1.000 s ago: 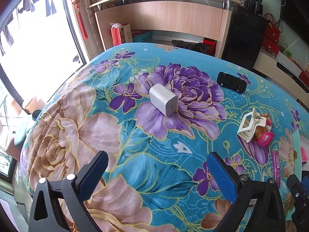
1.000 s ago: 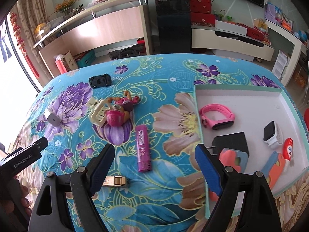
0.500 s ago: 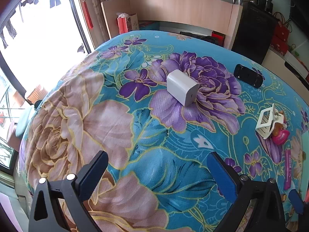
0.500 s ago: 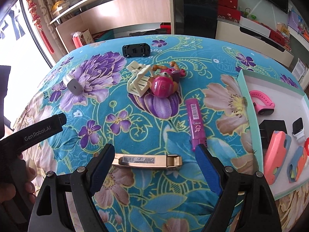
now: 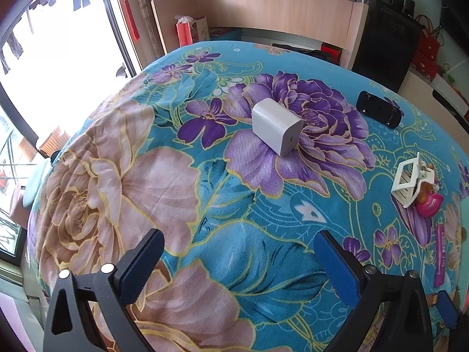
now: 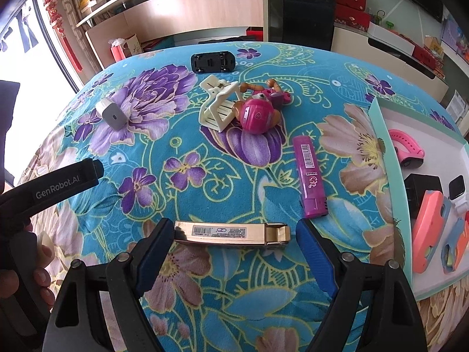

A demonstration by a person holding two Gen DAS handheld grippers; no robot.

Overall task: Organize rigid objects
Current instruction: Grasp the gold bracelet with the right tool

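One gold clip (image 6: 231, 233) lies between right tongs (image 6: 234, 243).

Your right gripper's (image 6: 234, 234) left pad is covering the left end of the gold clip (image 6: 231, 232), so you are not seeing whether they touch. The tray (image 6: 381, 135) is running off the right edge, taking part of the pink band (image 6: 409, 149) with it, and the coral case (image 6: 428, 228) is hiding the near side of the black block (image 6: 420, 184). In your left view the magenta lighter (image 5: 441, 255) is lying squeezed at the far right, its print too small to read, and the white clip (image 5: 410, 183) is covering most of the pink toy (image 5: 429, 205). The shelf items at the top are blurring together.
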